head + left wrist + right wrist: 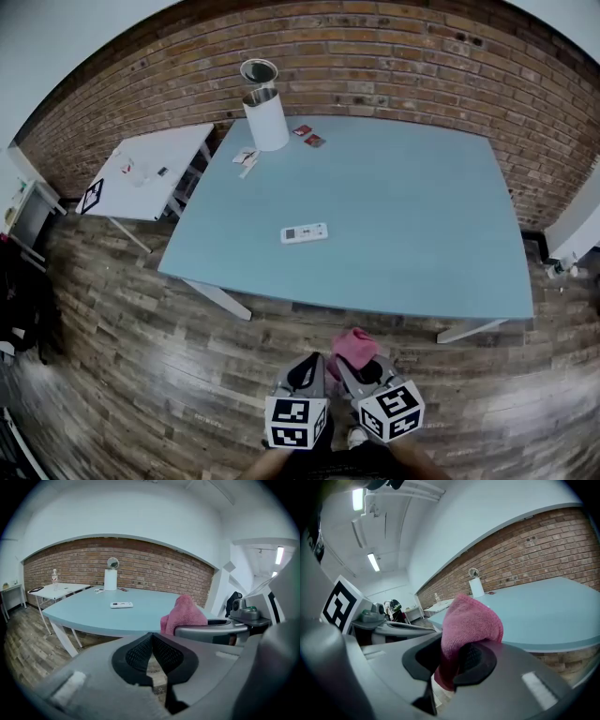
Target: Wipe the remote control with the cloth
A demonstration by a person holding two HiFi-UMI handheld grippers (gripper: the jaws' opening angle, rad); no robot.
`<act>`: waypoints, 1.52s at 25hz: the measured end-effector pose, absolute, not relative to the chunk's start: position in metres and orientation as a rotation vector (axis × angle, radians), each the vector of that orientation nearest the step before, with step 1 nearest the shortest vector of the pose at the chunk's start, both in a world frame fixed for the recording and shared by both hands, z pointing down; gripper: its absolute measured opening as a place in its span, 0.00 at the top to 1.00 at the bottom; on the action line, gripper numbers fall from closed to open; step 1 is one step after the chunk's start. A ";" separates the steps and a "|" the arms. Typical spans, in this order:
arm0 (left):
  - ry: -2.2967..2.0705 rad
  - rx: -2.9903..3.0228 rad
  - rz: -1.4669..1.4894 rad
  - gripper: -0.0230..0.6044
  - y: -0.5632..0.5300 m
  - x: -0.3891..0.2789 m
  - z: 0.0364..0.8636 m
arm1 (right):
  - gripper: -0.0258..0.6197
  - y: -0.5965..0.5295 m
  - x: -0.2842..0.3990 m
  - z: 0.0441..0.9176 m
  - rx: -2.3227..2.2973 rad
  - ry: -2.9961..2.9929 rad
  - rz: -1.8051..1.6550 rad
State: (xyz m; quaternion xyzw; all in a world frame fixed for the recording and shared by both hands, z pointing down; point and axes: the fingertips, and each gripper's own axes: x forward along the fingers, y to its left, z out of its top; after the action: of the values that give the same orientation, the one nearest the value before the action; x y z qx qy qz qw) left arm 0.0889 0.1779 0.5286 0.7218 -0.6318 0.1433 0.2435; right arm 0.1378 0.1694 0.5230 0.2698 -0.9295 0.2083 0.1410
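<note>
Your left tongs [152,638] are pressed together with nothing between them. Your right tongs [457,652] pinch the pink cloth [471,620] - its bunched top bulges up above the jaws and a short end hangs below. In the head view both tongs sit side by side over the wooden floor [141,356], off the near edge of the light-blue surface [412,225] and not touching it.

The remote control [305,233] lies flat on that surface, white, face up, its long side running left to right, a little left of the middle and well apart from both tongs. At the far edge, by the brick wall [375,56], a white cylinder [266,120] stands upright - 2 small red items [308,136] lie just to its right. A smaller white surface [150,169] stands off the far left corner.
</note>
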 end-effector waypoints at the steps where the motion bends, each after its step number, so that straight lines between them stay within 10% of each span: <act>1: -1.722 1.973 0.392 0.96 0.173 0.084 0.529 | 0.86 0.165 0.133 0.523 0.783 -2.679 0.603; 20: -1.613 2.167 0.477 0.96 0.066 -0.012 0.512 | 0.86 0.065 0.041 0.502 0.896 -2.635 0.551; 38: -1.279 2.507 1.075 0.75 -0.056 -0.030 0.543 | 0.86 -0.012 0.056 0.503 1.033 -2.626 0.569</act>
State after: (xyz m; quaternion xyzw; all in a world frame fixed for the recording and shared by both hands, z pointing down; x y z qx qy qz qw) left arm -0.0301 -0.0561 0.5432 0.8304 -0.4237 0.3560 0.0645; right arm 0.0559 -0.0119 0.5026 0.3557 -0.9044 0.1959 0.1309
